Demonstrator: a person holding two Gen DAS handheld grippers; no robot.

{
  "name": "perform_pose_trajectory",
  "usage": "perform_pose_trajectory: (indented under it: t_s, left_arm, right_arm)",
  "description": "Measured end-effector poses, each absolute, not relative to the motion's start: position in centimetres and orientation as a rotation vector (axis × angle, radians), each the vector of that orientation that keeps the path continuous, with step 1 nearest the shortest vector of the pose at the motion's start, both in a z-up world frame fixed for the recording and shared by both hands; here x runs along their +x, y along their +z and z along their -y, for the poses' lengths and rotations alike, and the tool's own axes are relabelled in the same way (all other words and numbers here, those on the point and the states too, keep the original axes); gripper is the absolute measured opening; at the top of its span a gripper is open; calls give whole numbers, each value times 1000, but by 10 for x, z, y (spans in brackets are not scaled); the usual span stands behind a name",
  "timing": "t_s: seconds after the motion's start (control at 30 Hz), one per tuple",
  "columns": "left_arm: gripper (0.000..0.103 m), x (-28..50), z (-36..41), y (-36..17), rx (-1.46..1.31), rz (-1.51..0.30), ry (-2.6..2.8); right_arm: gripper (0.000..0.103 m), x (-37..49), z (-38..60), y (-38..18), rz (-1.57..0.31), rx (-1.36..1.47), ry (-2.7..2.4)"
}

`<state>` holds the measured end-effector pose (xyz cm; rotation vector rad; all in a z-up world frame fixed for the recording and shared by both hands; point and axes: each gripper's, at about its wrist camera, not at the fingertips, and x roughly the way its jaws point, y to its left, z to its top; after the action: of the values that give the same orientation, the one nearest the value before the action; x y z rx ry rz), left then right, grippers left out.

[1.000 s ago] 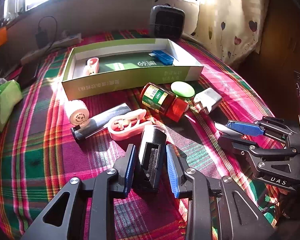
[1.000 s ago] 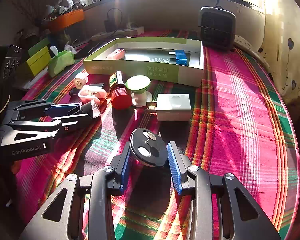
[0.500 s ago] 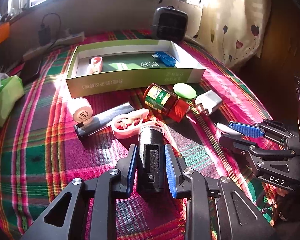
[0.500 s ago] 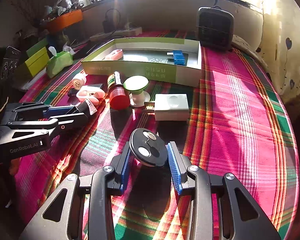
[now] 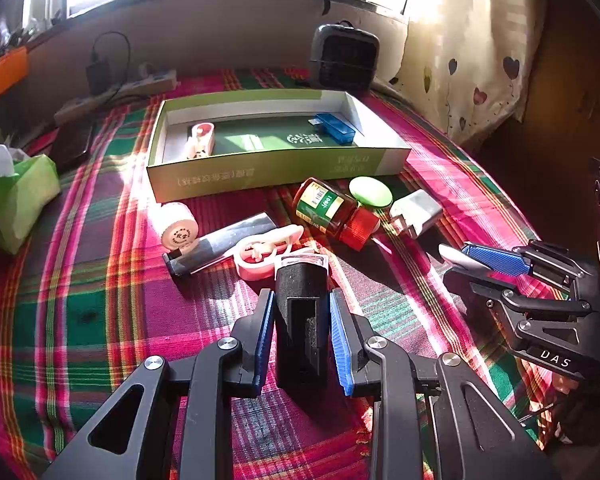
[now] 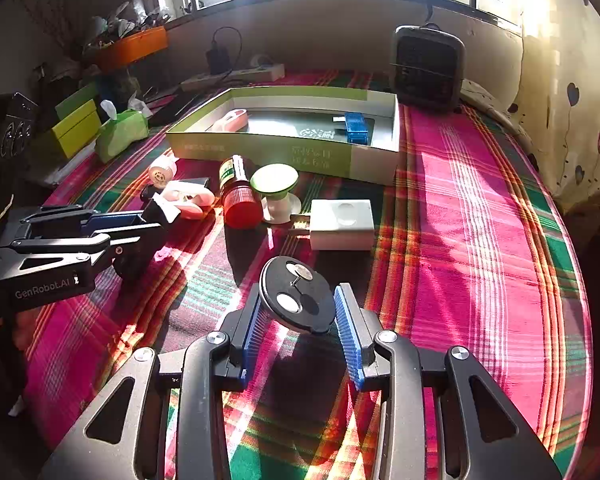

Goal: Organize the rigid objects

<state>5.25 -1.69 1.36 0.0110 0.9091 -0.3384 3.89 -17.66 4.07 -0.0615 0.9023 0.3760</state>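
My left tool (image 5: 302,334) is clamped on a black rectangular plastic block (image 5: 301,316), low over the plaid-cloth table (image 5: 100,320). My right tool (image 6: 296,326) grips a black round disc with two silver buttons (image 6: 296,300). At 12 o'clock from the left tool lie a pink plastic clip (image 5: 266,252), then a red-capped brown jar (image 5: 334,214) on its side, then the shallow green cardboard box (image 5: 268,172) holding a blue rectangular case (image 5: 335,128). A white charger plug (image 6: 340,224) sits at 12 o'clock of my right tool.
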Motion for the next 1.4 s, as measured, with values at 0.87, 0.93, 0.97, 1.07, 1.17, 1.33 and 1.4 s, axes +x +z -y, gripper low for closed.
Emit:
perform_pose_trajectory:
  t_s: [0.87,0.93,0.97,1.07,1.17,1.33,1.4]
  left_arm:
    - [26,30,27,3,83,-903,-295]
    - [26,30,26,3,83,-904,-294]
    - [26,30,26,4,82,-905,-294]
    - [26,31,26,4,78,-909,-295]
    - [26,31,24,8,64,-907,-301]
    - [26,32,20,22,53,-879,-304]
    - [26,34,19,28,50,-869,-308]
  right_arm:
    - [37,36,174,42,-897,-52,381]
    - [37,36,174,42,-897,-51,379]
    - [37,36,174,43,-896,-50,378]
    - [37,35,175,44,-892,-49,376]
    - [37,35,175,46,-890,-50,374]
    - [37,36,177,51,-879,-49,368]
    - [37,36,177,55,-871,-49,365]
